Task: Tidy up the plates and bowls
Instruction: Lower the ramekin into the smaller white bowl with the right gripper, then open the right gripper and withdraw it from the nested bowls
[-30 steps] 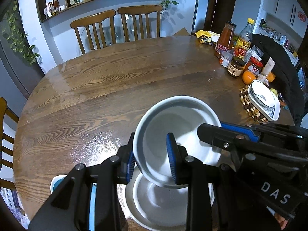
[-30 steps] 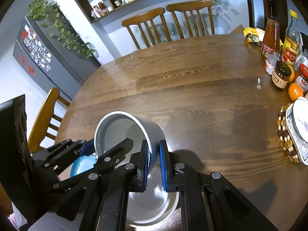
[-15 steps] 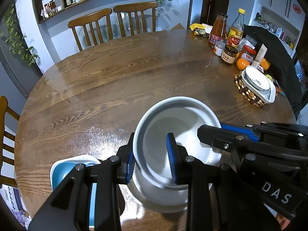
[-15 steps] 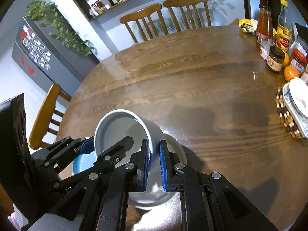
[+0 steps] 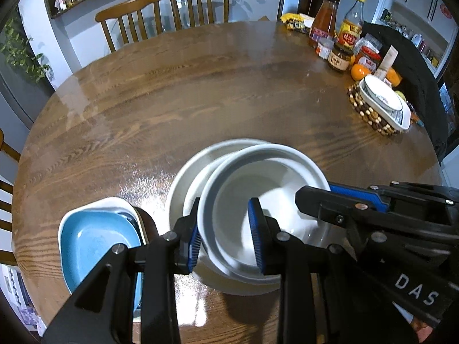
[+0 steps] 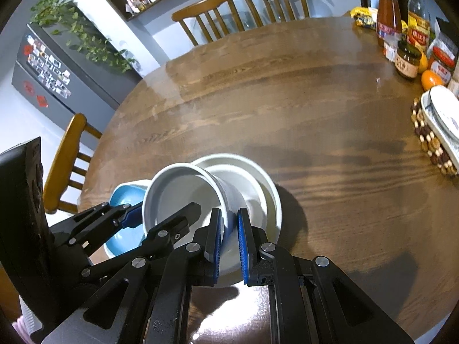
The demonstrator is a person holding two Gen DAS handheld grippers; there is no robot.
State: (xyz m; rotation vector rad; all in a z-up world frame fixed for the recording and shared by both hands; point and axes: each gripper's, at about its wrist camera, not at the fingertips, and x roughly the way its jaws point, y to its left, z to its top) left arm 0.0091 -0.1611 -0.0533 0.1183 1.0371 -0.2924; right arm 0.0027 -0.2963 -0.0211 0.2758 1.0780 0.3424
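Note:
A white bowl [image 5: 266, 180] hangs tilted above a second white bowl [image 5: 186, 177] that rests on the round wooden table [image 5: 200, 86]. My left gripper [image 5: 225, 242] is shut on the held bowl's near left rim. My right gripper [image 6: 229, 240] is shut on its right rim; its fingers [image 5: 344, 200] also show in the left wrist view. In the right wrist view the held bowl [image 6: 178, 189] tilts left over the lower bowl [image 6: 258, 189]. A blue dish [image 5: 97, 238] sits to the left on the table.
Sauce bottles and jars [image 5: 338, 40], oranges [image 5: 361, 71] and a white dish on a beaded trivet [image 5: 384, 103] stand at the table's right edge. Wooden chairs [image 5: 163, 14] stand at the far side and another chair [image 6: 66, 154] at the left.
Both grippers have lifted the white bowl up and back from the lower bowl. The lower bowl and the blue dish now show more fully below.

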